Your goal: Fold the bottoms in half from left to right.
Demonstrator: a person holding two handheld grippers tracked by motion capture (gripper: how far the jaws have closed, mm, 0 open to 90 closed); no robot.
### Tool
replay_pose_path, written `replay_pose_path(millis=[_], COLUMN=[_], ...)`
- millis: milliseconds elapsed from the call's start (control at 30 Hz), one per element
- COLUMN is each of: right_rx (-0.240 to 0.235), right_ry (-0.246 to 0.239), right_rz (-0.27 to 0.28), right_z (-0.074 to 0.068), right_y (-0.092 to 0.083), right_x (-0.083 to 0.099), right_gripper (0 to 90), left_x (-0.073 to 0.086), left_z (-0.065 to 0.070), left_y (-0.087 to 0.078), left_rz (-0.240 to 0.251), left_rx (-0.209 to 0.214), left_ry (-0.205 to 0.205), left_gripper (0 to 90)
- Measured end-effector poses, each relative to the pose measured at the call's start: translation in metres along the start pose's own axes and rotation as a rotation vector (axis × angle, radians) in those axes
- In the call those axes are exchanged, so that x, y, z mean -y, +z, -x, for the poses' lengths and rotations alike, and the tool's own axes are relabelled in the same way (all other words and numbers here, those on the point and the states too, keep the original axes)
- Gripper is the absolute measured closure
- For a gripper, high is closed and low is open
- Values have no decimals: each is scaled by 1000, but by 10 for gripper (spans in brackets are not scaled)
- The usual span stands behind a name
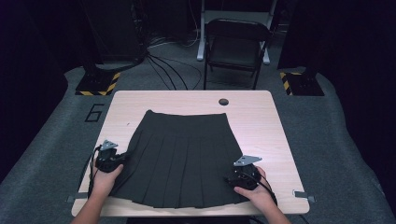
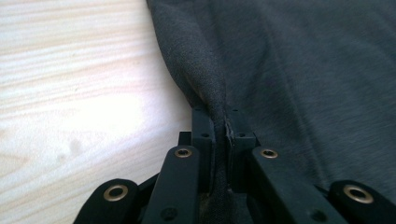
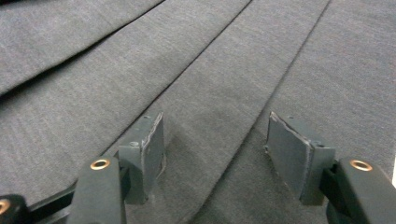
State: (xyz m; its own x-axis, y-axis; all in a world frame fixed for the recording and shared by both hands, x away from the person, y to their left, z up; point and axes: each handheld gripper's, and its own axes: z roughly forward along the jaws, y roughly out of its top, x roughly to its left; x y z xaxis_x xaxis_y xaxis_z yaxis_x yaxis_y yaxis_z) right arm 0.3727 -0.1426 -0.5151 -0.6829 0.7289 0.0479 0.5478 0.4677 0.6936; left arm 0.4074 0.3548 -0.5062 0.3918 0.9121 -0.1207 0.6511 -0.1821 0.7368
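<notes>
A dark pleated skirt [image 1: 180, 158] lies flat on a pale wooden table [image 1: 261, 121], waistband toward the far edge and hem toward the person, as both hands take hold near its lower corners. The left gripper [image 1: 122, 157] has the skirt's left side edge clamped, its jaws pressed together on a raised ridge of fabric (the left gripper view shows the cloth [image 2: 205, 88] pinched up between them, bare tabletop beside it). The right gripper [image 1: 230, 178] rests on the skirt near the right end of the hem, its jaws standing fairly wide and pressed down onto the pleats; the right gripper view shows its grey pads [image 3: 148, 144] apart with flat cloth [image 3: 219, 70] between them and nothing yet gathered.

The step in hand appears to be securing a grip on each side before a fold or lift. The next move likely calls for the right jaws to close on a pleat or the side edge, catching all the layers, so both hands can raise the skirt evenly. A folding chair [image 1: 236, 44] stands beyond the table.
</notes>
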Motion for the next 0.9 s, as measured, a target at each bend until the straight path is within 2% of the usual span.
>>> replay_pose_path(millis=[33, 167, 200, 233, 400, 533, 600, 633, 900], right_rx=[4, 6, 8, 13, 21, 20, 17, 18, 19], right_ry=[-21, -16, -36, -47, -31, -20, -19, -11, -12], right_rz=[-3, -22, -25, -20, 8, 25, 15, 17, 27], right_z=[-1, -6, -6, -6, -10, -7, -7, -7, -7], right_y=[0, -1, -2, -2, -8, -12, -12, -12, -15], right_x=[0, -1, -1, -2, -4, -4, -4, -3, -4], right_gripper=[368, 373, 375, 377, 387, 392, 392, 392, 394], left_x=[-2, -7, -9, -10, -21, -29, -31, -33, -47], left_z=[1, 5, 5, 7, 16, 24, 28, 29, 44], left_y=[-1, -3, -4, -4, -7, -9, -8, -9, -13], left_rz=[8, 9, -5, 8, 5, 4, 16, -1, -19], left_rx=[5, 14, 17, 20, 38, 55, 58, 68, 97], left_ry=[-2, 13, 25, 18, 46, 62, 65, 76, 111], left_gripper=[846, 846, 846, 846, 847, 847, 847, 847, 847])
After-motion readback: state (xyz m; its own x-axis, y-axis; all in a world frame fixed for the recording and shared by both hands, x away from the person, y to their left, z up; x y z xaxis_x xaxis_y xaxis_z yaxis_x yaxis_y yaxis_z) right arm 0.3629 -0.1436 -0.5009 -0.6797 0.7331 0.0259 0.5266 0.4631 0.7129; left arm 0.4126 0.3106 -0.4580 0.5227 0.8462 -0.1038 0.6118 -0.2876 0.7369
